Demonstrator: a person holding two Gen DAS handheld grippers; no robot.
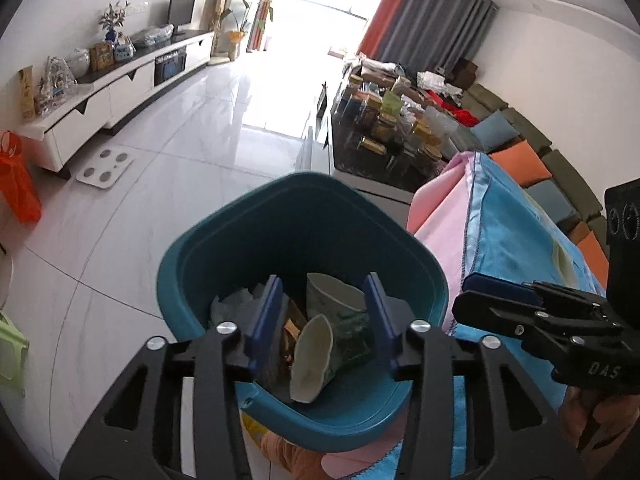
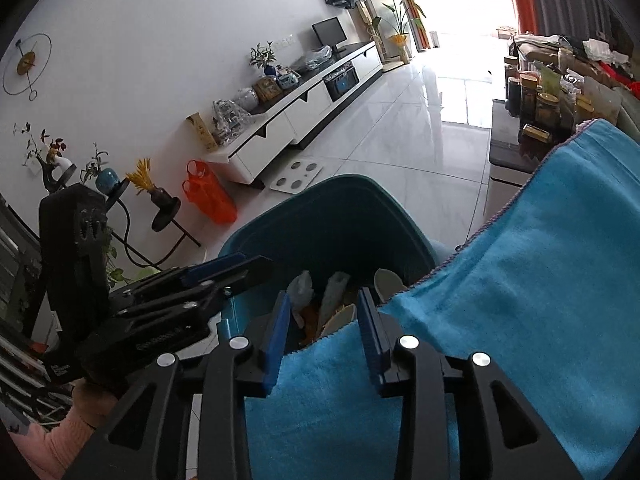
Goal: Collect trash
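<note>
Left wrist view: the left gripper (image 1: 324,320) hangs over the mouth of the teal bin (image 1: 180,280), which stands on the white tiled floor (image 1: 160,184) just beside a table draped in a blue cloth (image 1: 504,232). Its blue pads stand apart with nothing pressed between them, so it is released. Below them, inside the bin, lie a crushed paper cup (image 1: 316,344), a green printed wrapper (image 1: 352,332) and some orange-brown scraps. The right gripper (image 1: 496,300) shows at the right edge, over the cloth beside the bin rim; from this side I cannot tell how its jaws stand.

Right wrist view: the right gripper (image 2: 324,332) points down at the near rim of the bin (image 2: 360,200), where the edge of the blue cloth (image 2: 520,280) hangs over. The pads are parted and grip nothing; the cloth edge lies under them, not between them. The trash (image 2: 332,300) sits in the bin beyond. The left gripper (image 2: 228,268) reaches in from the left above the rim, held by a hand in a pink sleeve (image 2: 44,444).

By my reading the dropping step is at its end: both grippers empty, the rubbish in the bin. Next, both should lift clear of the rim without snagging the cloth, then look for any remaining trash; none shows on the visible part of the table
</note>
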